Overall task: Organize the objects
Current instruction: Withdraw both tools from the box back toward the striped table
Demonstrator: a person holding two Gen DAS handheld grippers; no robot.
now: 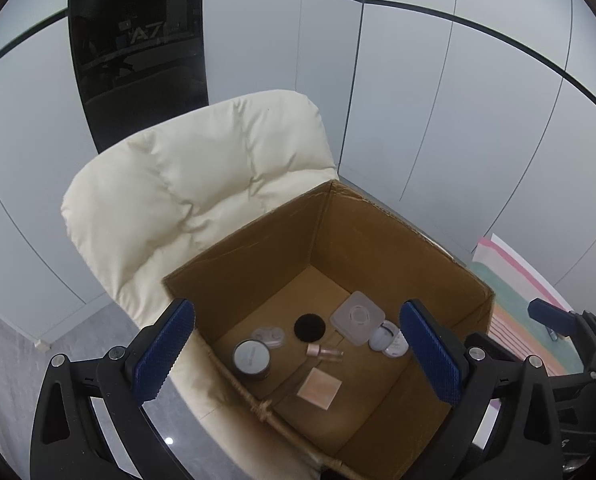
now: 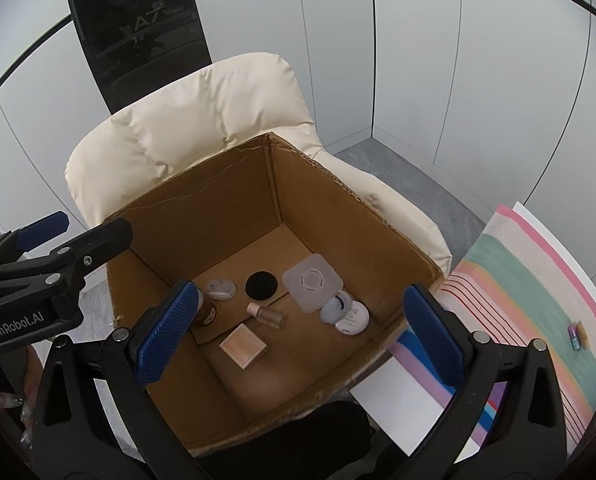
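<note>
From the left wrist, your left gripper (image 1: pixel 298 354) hung above the cardboard box (image 1: pixel 378 216) with its jaws spread wide and nothing between them, pitched steeply down toward the box floor. Inside the box lay a round silver-lidded jar (image 1: pixel 251 358), a black disc (image 1: pixel 309 327), a small bottle (image 1: pixel 324 351), a square peach pad (image 1: pixel 319 389) and a pale square case (image 1: pixel 357 317).

From the right wrist, your right gripper (image 2: pixel 302 330) was likewise fully open and empty over the box (image 2: pixel 217 204), angled down. One small purple item (image 2: pixel 576 335) was outside the box, on the striped mat (image 2: pixel 530 280) to its right. To do this step well, you would probably carry the right gripper across to that item, square the pads either side of it, and close only once centred.
</note>
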